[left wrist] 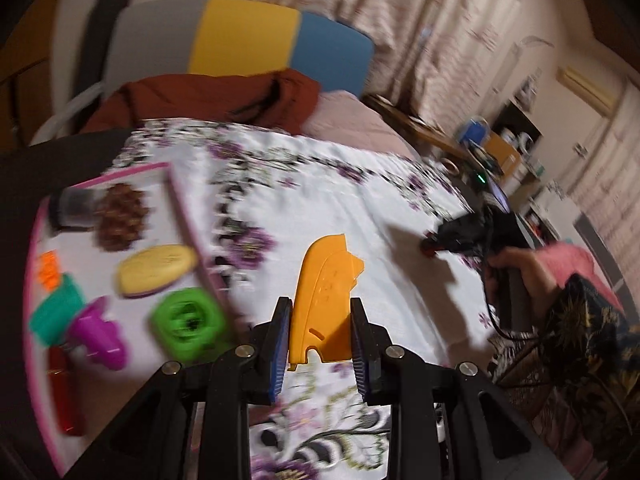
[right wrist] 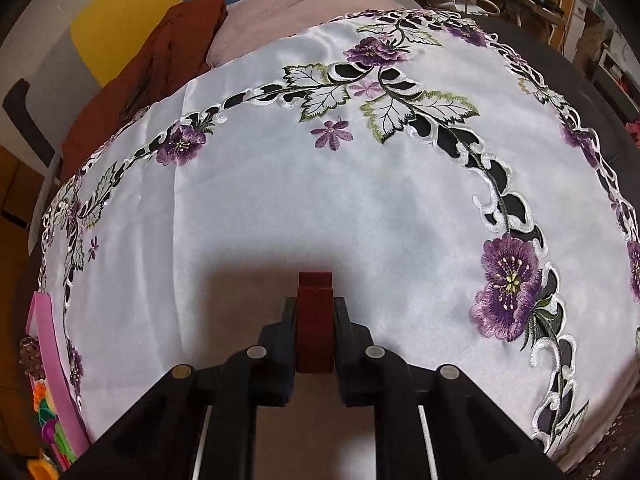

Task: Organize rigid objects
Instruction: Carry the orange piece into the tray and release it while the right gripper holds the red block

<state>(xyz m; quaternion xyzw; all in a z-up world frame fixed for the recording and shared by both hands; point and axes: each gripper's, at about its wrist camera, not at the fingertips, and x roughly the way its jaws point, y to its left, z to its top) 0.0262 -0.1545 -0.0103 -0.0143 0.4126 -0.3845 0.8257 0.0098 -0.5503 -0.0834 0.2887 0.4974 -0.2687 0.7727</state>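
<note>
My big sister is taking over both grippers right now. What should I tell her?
Left gripper: shut on the orange plastic piece, held above the cloth.
Right gripper: shut on the dark red block, low over the white flowered cloth.
Pink tray at the left already holds the green square toy, yellow oval, purple piece, teal cup and others.
Left to do: probably put both held pieces in the tray.

Both hand-held grippers are black with silver screw heads; the left hand-held gripper (left wrist: 320, 334) has ribbed blue pads (left wrist: 280, 344). Bare hand (left wrist: 524, 268), pink sleeve (left wrist: 576, 256).
</note>
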